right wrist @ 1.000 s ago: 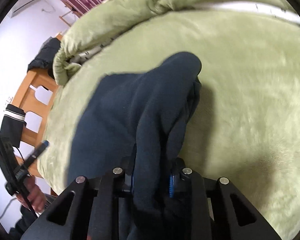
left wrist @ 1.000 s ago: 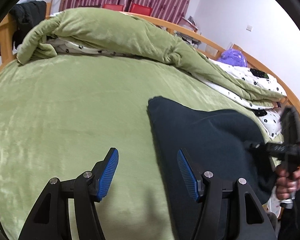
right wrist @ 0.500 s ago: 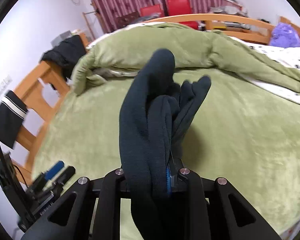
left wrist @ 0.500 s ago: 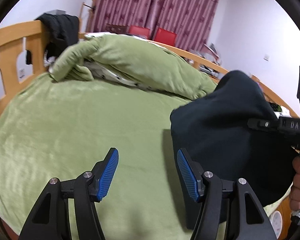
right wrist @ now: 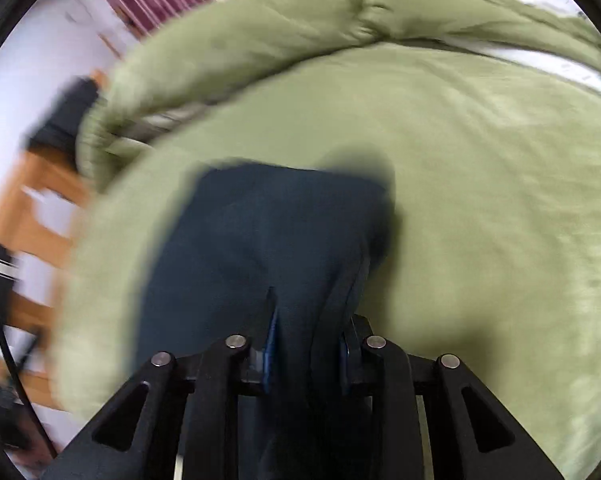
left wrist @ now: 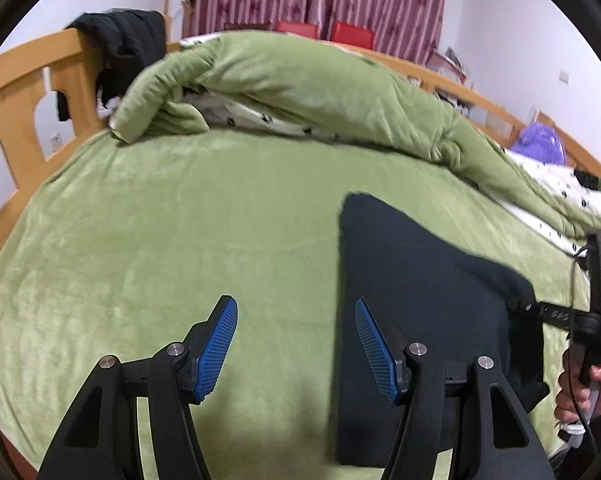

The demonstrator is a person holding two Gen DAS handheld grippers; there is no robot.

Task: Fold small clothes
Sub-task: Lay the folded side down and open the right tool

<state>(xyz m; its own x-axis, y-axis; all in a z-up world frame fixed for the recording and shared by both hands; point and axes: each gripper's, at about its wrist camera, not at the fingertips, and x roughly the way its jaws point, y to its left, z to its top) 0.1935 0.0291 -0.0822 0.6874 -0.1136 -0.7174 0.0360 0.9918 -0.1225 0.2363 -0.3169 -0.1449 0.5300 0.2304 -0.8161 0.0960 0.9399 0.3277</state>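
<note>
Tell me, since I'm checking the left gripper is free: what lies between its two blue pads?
Only bare green bed cover shows between the left gripper's pads in the left wrist view. The dark garment lies beside its right finger, not between them.

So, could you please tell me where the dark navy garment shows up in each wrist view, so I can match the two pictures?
Left wrist view: the dark navy garment lies right of centre on the green bed cover, partly behind the open left gripper's right finger.
Right wrist view: it fills the lower centre, running down between the right gripper's fingers, whose jaws are opening.
Shared landmark: the rolled green quilt behind it.
</note>
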